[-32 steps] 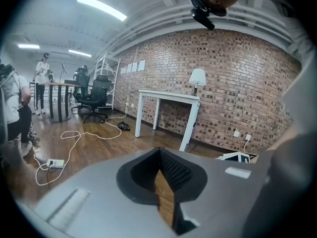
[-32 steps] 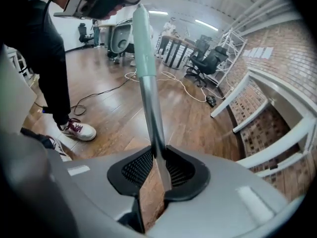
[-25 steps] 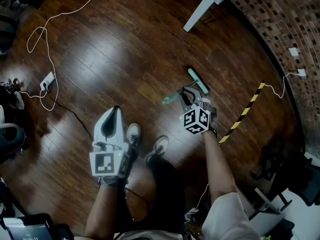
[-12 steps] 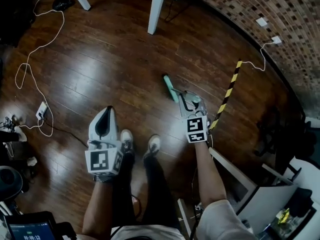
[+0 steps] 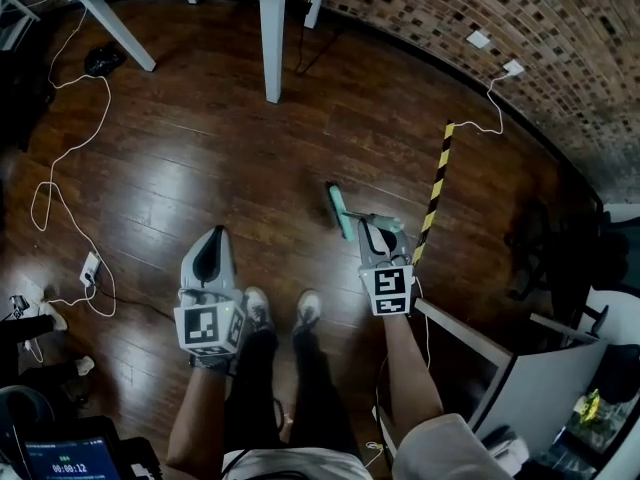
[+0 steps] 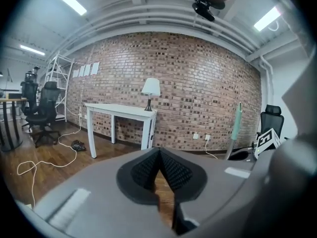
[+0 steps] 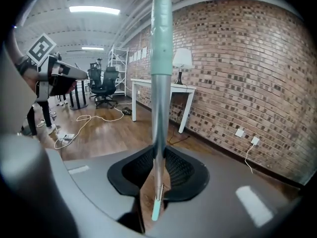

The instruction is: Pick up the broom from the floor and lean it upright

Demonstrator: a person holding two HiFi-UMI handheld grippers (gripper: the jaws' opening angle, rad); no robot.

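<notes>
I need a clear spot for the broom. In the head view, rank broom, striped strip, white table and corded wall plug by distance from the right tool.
1. broom: clamped in the right tool.
2. striped strip: on the floor, just to its right.
3. white table, ahead-left, and corded wall plug, ahead-right: too close to call.

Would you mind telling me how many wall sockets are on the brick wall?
2: a bare socket and, right of it, a socket with a white cable. Others may be out of view.
</notes>
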